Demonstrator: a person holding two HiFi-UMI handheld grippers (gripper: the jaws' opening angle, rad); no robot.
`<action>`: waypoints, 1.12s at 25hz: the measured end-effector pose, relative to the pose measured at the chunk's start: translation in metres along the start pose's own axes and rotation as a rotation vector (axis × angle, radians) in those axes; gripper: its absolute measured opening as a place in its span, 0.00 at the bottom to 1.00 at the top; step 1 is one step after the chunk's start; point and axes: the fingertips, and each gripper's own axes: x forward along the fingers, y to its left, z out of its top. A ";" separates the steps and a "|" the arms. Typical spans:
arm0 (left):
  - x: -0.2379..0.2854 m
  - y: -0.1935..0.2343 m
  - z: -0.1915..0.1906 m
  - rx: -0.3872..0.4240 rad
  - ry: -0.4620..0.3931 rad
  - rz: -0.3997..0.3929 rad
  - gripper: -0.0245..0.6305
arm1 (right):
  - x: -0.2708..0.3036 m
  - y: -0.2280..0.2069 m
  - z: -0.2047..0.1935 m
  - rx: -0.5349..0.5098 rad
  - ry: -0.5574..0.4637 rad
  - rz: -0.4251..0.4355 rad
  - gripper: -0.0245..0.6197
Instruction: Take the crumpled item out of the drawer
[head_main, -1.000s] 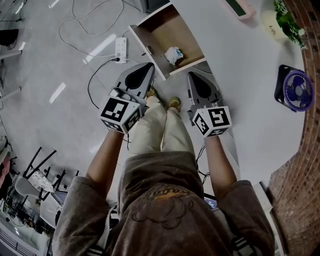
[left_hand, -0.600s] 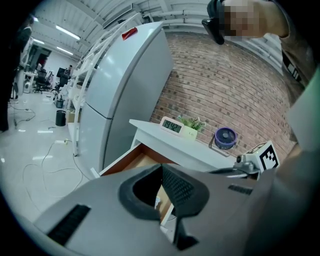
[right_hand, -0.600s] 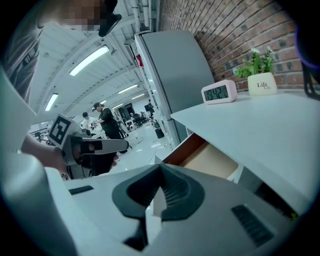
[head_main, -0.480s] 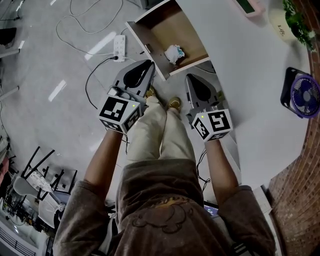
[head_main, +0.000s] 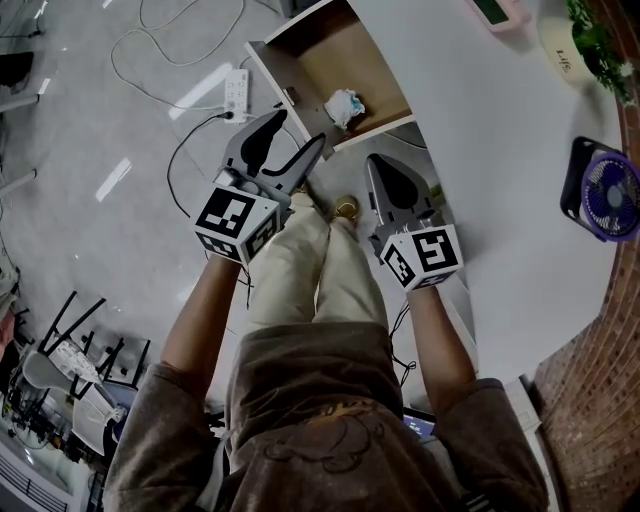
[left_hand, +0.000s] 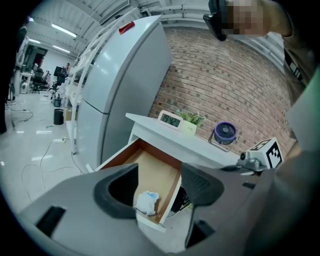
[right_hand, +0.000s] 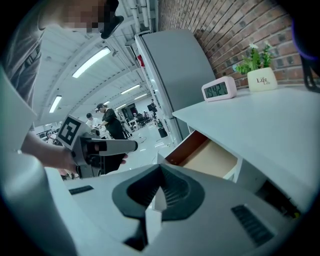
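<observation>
A white and blue crumpled item (head_main: 345, 103) lies near the front right corner of the open wooden drawer (head_main: 320, 50). In the left gripper view the crumpled item (left_hand: 147, 201) shows beyond the gap between my jaws, inside the drawer (left_hand: 155, 167). My left gripper (head_main: 297, 135) hovers just short of the drawer's front edge; its jaws have just been opening and nothing is between them. My right gripper (head_main: 387, 168) hangs beside the drawer's right front corner, shut and empty. The right gripper (right_hand: 159, 192) points towards the drawer (right_hand: 212, 157).
The drawer sticks out from a white desk (head_main: 500, 150) that carries a purple fan (head_main: 608, 192), a clock (left_hand: 171, 119) and a potted plant (right_hand: 260, 75). A power strip (head_main: 239, 95) and cables lie on the floor at the left. A grey refrigerator (left_hand: 125, 85) stands beside the desk.
The left gripper's jaws went from shut to wide open. Both grippers stay in front of the drawer, a little lower than before.
</observation>
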 end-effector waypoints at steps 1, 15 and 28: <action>0.002 0.000 0.000 0.011 0.006 -0.002 0.45 | -0.001 0.000 -0.001 0.001 0.001 -0.001 0.03; 0.055 0.004 -0.009 0.504 0.261 -0.204 0.51 | 0.001 -0.004 -0.009 0.022 0.019 -0.018 0.03; 0.111 -0.019 -0.082 1.026 0.566 -0.609 0.55 | 0.002 -0.005 -0.013 0.064 0.018 -0.048 0.03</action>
